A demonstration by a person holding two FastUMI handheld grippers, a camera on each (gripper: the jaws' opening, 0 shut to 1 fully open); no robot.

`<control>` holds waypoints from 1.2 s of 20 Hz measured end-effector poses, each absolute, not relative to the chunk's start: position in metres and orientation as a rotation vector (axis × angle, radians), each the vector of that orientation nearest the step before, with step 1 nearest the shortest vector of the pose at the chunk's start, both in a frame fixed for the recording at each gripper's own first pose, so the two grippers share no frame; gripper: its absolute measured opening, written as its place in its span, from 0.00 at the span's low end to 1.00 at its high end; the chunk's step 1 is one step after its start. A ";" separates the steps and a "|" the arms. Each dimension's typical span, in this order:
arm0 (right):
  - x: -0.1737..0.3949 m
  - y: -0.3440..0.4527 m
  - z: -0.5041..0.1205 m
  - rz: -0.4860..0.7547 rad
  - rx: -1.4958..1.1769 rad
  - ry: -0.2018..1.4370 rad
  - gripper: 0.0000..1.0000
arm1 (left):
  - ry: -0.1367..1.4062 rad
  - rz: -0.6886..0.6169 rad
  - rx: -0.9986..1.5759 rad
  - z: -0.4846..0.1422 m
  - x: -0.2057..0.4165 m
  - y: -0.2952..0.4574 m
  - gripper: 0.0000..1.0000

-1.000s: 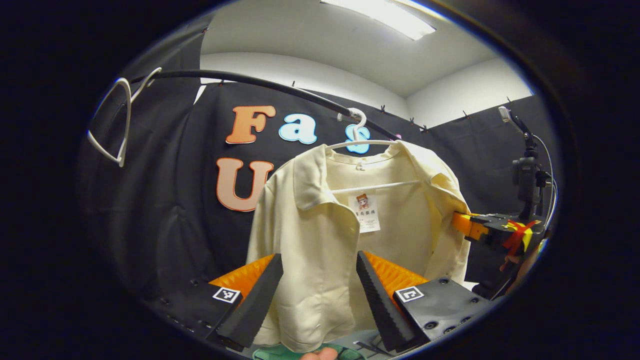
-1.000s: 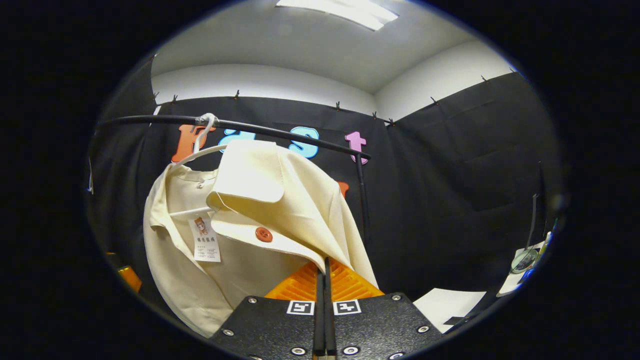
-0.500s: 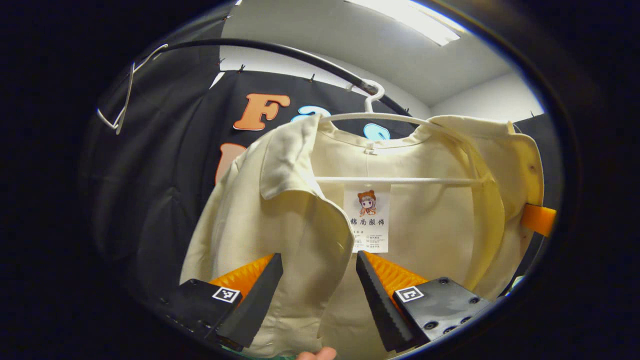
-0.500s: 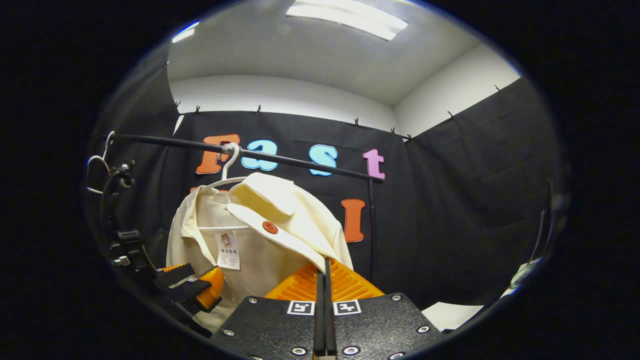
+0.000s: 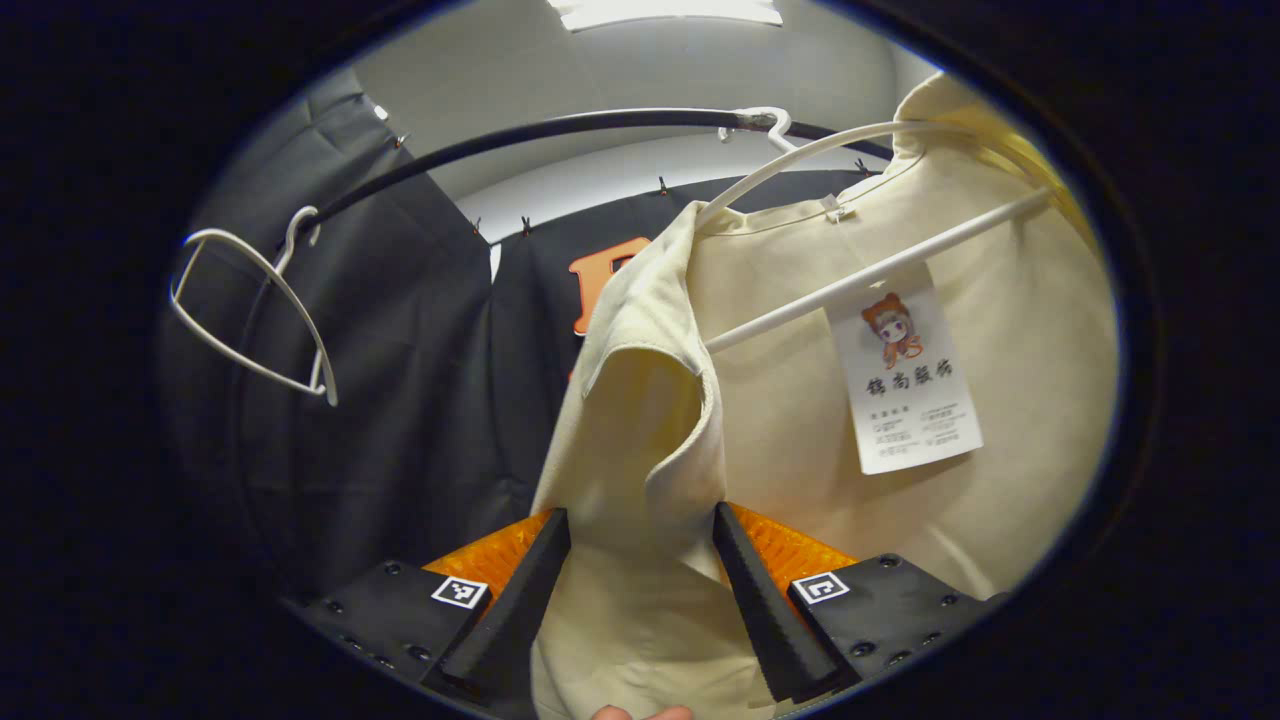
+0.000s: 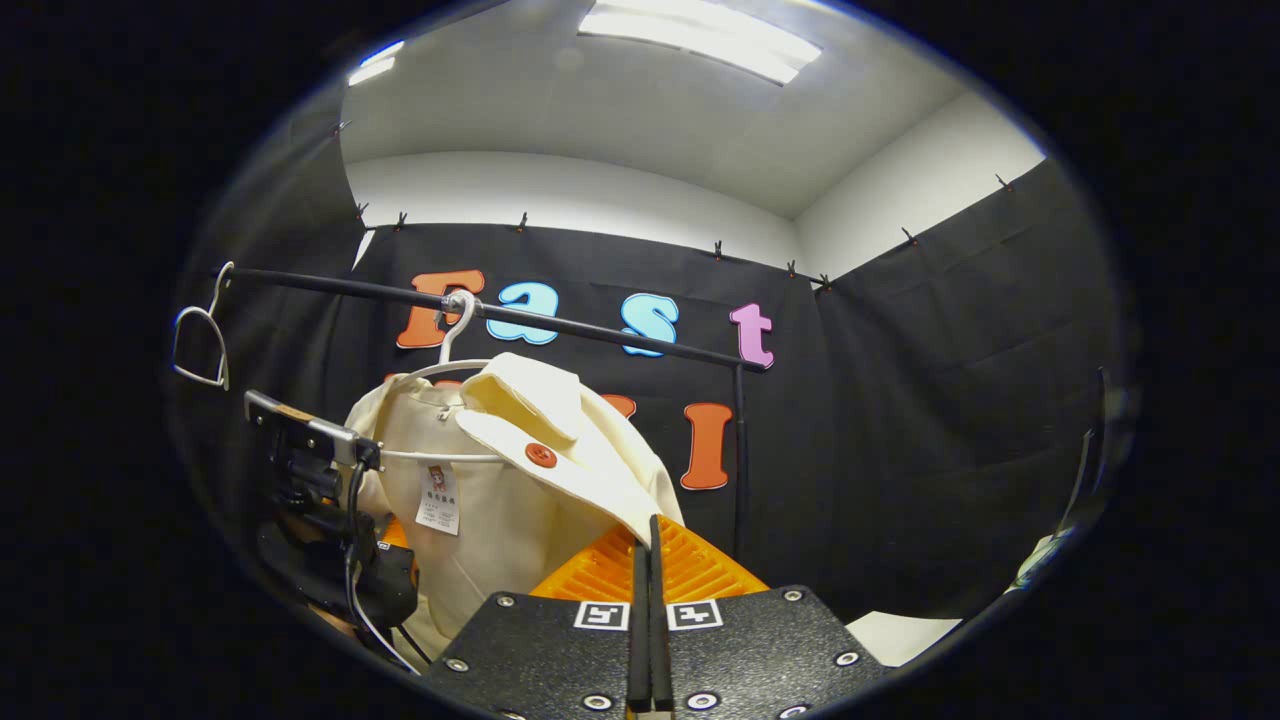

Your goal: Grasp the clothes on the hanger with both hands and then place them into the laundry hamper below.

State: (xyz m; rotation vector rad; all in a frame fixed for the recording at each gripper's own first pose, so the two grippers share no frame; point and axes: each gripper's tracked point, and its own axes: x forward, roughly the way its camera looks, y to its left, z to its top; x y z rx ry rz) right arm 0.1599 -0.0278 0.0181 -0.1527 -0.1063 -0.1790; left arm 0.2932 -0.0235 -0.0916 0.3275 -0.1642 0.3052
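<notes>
In the left gripper view the left gripper (image 5: 640, 590) has its fingers spread wide around the front panel of the cream jacket (image 5: 800, 420), which hangs from a white hanger (image 5: 800, 160) on the black rail (image 5: 480, 150); the cloth looks light and limp, so pinching that doubled front edge below the collar should hold. In the right gripper view the right gripper (image 6: 648, 600) is pinched tight on the jacket's other front edge (image 6: 600, 495), pulled away from the hanger.

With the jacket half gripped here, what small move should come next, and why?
Probably close the left hand-held gripper. Its fingers stand open on either side of the cream jacket's front edge, while the right hand-held gripper is already shut on the other front edge. The jacket hangs on its hanger, so both grips seem needed before lifting.
</notes>
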 end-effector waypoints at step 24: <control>0.261 -0.141 0.144 -0.308 -0.264 -0.271 0.00 | -0.198 0.438 0.811 0.045 0.379 0.098 0.15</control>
